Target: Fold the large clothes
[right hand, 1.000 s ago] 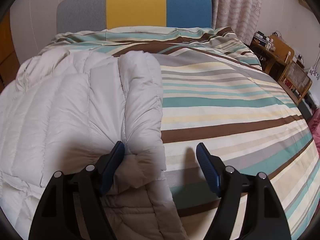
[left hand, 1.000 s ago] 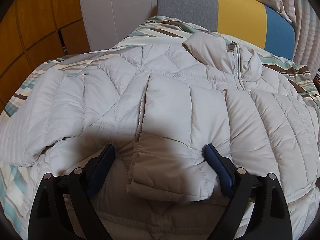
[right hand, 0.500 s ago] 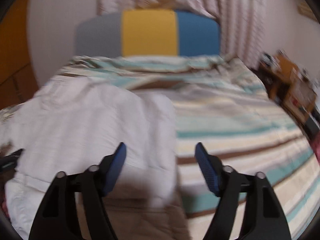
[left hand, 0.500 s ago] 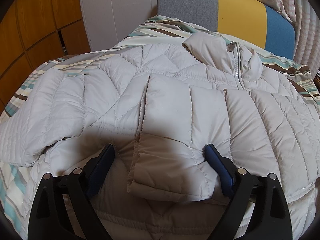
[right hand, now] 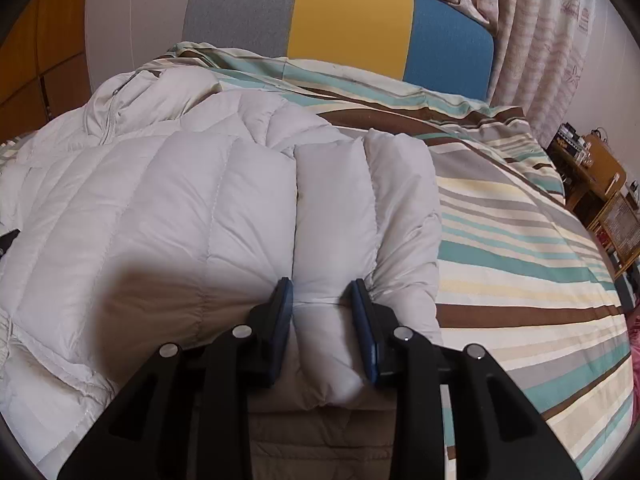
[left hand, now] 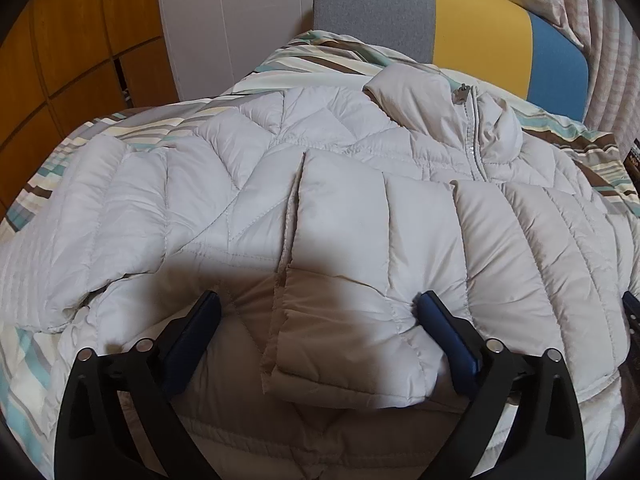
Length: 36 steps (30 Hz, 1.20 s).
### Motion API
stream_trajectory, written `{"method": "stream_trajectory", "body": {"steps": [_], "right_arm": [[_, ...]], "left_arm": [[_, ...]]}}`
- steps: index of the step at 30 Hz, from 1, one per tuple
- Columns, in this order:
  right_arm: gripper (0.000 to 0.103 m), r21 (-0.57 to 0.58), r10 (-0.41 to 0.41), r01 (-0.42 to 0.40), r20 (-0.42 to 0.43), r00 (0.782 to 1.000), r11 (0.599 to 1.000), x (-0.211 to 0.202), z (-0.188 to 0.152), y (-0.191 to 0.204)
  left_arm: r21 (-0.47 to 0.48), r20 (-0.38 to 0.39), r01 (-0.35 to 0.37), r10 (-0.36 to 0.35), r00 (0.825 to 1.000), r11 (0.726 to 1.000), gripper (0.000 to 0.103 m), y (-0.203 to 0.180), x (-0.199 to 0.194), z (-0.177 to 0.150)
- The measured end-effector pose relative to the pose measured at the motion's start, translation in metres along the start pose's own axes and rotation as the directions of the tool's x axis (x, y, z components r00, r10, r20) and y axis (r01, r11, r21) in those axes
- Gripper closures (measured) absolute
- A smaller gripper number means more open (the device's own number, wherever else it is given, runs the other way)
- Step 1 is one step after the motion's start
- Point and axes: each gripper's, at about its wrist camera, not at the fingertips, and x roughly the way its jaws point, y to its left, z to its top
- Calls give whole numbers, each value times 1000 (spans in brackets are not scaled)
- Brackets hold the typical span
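A pale grey quilted puffer jacket [left hand: 360,208] lies spread front-up on the striped bed, collar and zip toward the headboard. One sleeve [left hand: 352,280] is folded across its chest. My left gripper [left hand: 320,312] is open, its blue pads either side of that sleeve's cuff end, resting on the jacket. In the right wrist view the jacket [right hand: 160,208] fills the left half. My right gripper [right hand: 322,292] is shut on a puffy fold of the jacket's other sleeve [right hand: 360,208] at the jacket's right edge.
The striped bedspread [right hand: 520,264] stretches to the right of the jacket. A grey, yellow and blue headboard [right hand: 348,28] stands behind. Wooden shelves [right hand: 600,188] stand at far right, curtains [right hand: 540,32] behind, an orange wardrobe [left hand: 60,60] at left.
My right gripper has moved left onto the jacket's right edge and closed on its puffy sleeve fold. The left gripper has stayed put and open.
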Motion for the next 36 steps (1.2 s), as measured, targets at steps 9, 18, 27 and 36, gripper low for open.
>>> {"method": "stream_trajectory", "body": {"steps": [9, 18, 27, 36], "right_arm": [[73, 18, 19, -19, 7, 1000, 1000, 1, -2, -5], [73, 20, 19, -19, 8, 1000, 1000, -1, -1, -5], [73, 20, 19, -19, 9, 1000, 1000, -3, -1, -5], [73, 20, 19, -19, 10, 1000, 1000, -2, -1, -7]], "left_arm": [[-60, 30, 73, -71, 997, 996, 3, 36, -31, -5], [-363, 108, -30, 73, 991, 931, 3, 157, -70, -10], [-583, 67, -156, 238, 969, 798, 3, 281, -94, -31], [-697, -22, -258, 340, 940, 669, 3, 355, -91, -50]]}}
